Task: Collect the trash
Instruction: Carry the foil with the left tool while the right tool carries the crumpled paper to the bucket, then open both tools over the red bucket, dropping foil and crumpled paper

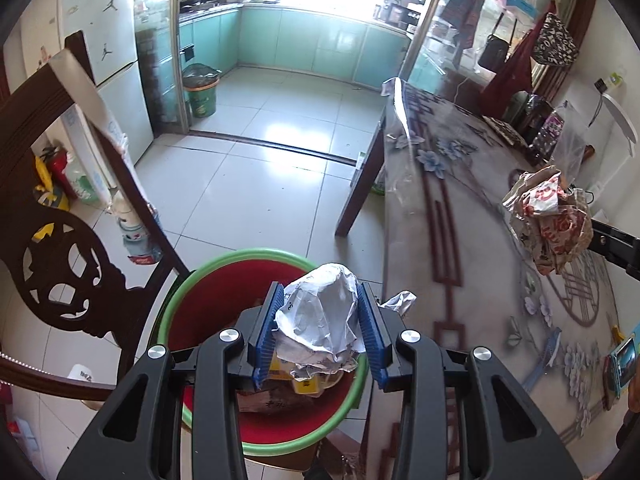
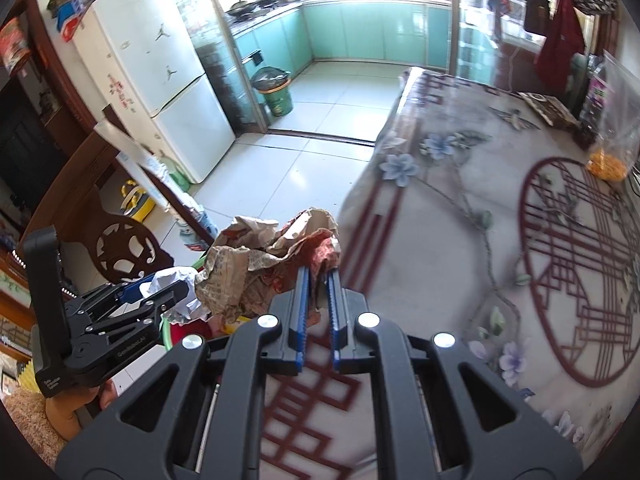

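Note:
My left gripper (image 1: 320,296) is shut on a crumpled white paper ball (image 1: 320,320) and holds it over a red bin with a green rim (image 1: 224,276) that has trash in it. My right gripper (image 2: 318,276) is shut on a crumpled brown printed paper wad (image 2: 264,264), held above the table's left edge. That wad also shows in the left wrist view (image 1: 548,216), over the table. The left gripper with its white paper shows in the right wrist view (image 2: 160,292), left of and below the wad.
The table (image 2: 460,208) has a floral plastic cover; a plastic bag with orange bits (image 2: 608,160) sits at its far right. A carved wooden chair (image 1: 60,272) stands left of the bin. A fridge (image 2: 160,80) and a green kitchen bin (image 2: 276,96) lie beyond.

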`<state>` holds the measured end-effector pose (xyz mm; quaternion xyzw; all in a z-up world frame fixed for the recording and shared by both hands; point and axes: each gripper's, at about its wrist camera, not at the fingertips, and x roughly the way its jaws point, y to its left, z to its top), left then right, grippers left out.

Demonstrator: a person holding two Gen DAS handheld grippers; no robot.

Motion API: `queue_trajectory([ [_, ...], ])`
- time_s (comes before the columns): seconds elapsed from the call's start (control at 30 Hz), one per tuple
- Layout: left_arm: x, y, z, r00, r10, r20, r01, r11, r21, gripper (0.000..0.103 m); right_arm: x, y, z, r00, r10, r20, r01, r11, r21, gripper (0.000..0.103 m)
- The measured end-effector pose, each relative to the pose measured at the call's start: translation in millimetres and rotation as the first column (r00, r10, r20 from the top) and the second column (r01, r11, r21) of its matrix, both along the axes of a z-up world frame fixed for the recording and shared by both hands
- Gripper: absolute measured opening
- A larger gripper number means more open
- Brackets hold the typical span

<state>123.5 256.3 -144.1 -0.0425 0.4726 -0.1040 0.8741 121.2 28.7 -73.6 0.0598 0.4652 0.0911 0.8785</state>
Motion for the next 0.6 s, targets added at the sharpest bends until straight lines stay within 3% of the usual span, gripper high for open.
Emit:
queue_trajectory([
  [0.6,2.8,46.2,-40.8,0.989,0.081,-0.127,-0.08,0.997,0.017,0.036,15.3,60.9,-36.6,0.979,0.163,-0.12,-0.155,0.985,0.079,0.01],
])
